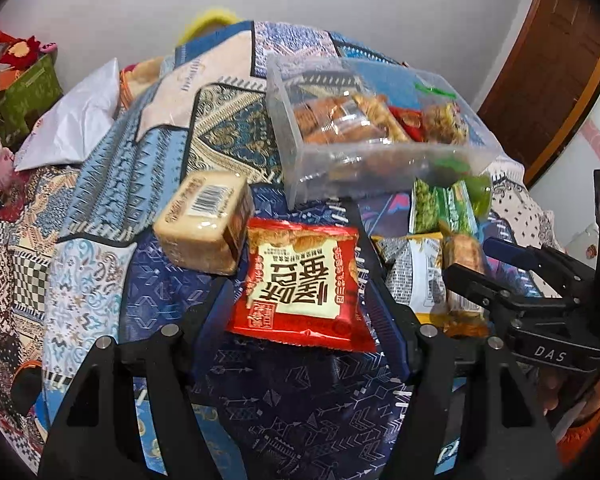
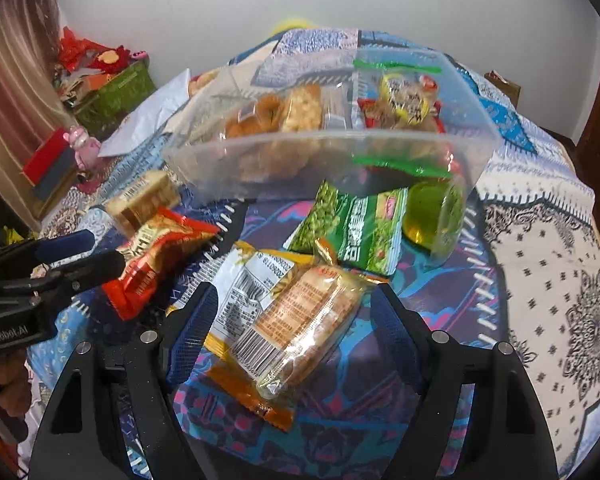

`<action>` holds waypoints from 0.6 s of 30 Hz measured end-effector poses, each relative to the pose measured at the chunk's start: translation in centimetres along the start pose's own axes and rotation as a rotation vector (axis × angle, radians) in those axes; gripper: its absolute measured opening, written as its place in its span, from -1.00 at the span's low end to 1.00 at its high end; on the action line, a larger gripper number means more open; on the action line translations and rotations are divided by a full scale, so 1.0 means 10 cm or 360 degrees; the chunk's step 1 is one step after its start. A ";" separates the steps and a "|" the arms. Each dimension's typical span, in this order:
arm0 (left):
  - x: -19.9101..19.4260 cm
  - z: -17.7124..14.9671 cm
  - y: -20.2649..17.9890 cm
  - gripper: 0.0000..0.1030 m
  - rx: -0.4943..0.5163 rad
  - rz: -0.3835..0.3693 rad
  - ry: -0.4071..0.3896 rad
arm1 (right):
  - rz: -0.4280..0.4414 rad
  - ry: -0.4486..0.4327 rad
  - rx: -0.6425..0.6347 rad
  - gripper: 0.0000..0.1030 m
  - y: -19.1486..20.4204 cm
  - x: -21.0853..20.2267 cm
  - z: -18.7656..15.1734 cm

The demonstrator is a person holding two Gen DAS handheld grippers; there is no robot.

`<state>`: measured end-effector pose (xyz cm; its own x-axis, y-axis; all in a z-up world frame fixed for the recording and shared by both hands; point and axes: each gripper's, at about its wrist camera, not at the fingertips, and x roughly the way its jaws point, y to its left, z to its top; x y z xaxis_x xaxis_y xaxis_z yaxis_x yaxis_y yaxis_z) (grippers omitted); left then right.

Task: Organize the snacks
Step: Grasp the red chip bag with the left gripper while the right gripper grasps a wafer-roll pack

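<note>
Snacks lay scattered on the patchwork bedspread (image 1: 100,208) before a clear plastic bin (image 2: 332,172) already holding several packets. Left tool (image 1: 300,280) straddled a red foil snack packet (image 1: 300,284), its jaws spread and not yet gripping. Right tool (image 2: 296,308) stood likewise released around a clear-wrapped biscuit bar (image 2: 300,320) lying across a yellow-edged packet (image 2: 240,280).

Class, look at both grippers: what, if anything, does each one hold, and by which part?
Neither holds anything. The left gripper straddles the red snack packet, the right gripper the clear-wrapped biscuit pack, jaws open.
</note>
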<state>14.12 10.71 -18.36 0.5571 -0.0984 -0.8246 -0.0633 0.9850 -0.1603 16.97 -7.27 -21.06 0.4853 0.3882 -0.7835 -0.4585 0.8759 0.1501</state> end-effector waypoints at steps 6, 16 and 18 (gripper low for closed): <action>0.18 0.04 -0.04 0.40 0.0002 -0.0003 0.0014 | 0.0036 0.0064 0.0066 0.21 -0.16 0.05 -0.09; 0.48 0.08 0.06 0.40 -0.0039 0.0026 0.0088 | 0.0041 0.0035 0.0084 -0.25 -0.33 -0.05 -0.18; 0.52 0.08 0.06 0.40 -0.0052 0.0026 0.0093 | 0.0054 0.0026 0.0108 -0.30 -0.37 -0.07 -0.18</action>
<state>17.61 10.92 -22.29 0.5064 -0.0916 -0.8574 -0.0994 0.9815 -0.1635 16.98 -11.34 -22.21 0.4580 0.4140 -0.7867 -0.4227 0.8799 0.2169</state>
